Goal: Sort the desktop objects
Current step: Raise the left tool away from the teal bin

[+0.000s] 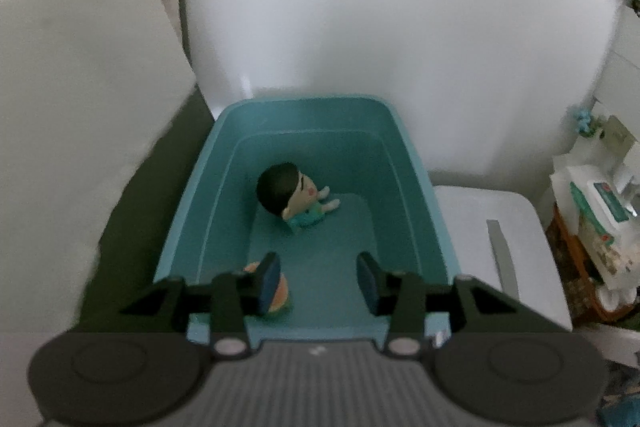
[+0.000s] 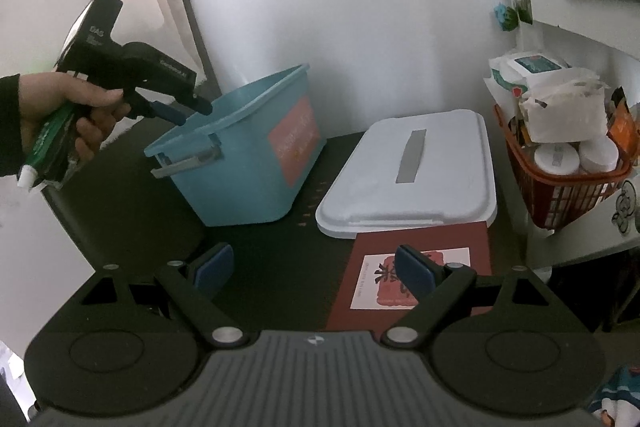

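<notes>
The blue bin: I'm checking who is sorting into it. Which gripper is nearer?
Left. The left gripper hangs over the blue bin, empty above the doll. The right gripper is apart, over the dark tabletop.

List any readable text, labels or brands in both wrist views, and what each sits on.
"DAS": white print on the back of the left gripper, right wrist view.
Second print line on that gripper's barrel: too blurred to read.
Orange label on the blue bin: blurred, unreadable.
White label with a red character on the dark red box: not legible.
Wet wipes pack: too small to read.
Left wrist view: nothing readable.
</notes>
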Motion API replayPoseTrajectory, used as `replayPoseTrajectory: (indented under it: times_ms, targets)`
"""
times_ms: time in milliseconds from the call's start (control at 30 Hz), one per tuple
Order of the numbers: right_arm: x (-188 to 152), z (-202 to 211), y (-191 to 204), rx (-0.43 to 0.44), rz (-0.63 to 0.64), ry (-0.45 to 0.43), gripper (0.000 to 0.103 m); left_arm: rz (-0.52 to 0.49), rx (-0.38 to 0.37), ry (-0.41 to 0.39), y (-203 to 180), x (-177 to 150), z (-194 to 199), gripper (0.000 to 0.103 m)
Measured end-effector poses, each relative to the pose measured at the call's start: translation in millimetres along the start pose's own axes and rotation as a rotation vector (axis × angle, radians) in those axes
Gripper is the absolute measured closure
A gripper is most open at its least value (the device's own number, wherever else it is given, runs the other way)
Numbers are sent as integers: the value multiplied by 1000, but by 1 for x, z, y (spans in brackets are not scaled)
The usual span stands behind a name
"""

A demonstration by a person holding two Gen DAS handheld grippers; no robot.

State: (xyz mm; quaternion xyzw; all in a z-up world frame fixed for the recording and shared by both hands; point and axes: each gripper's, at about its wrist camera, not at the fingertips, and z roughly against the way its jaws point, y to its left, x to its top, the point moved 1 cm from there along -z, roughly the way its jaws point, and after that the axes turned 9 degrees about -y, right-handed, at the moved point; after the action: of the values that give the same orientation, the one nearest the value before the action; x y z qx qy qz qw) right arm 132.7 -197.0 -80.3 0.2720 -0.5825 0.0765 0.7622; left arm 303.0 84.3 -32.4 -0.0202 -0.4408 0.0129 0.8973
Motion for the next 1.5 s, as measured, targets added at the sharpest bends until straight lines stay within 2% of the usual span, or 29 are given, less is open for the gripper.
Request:
replayPoseTrajectory:
  times_ms: [933, 1233, 1500]
  targets:
    - [7, 31, 4, -12, 18, -56, 12, 2, 12, -46, -7, -17, 72, 57]
    - [5, 41, 1, -37, 27, -57, 12, -14, -16, -67, -17, -29, 87, 57]
    - [2, 45, 1, -67, 41, -54, 12, 4, -71, -59, -33, -46, 88, 57]
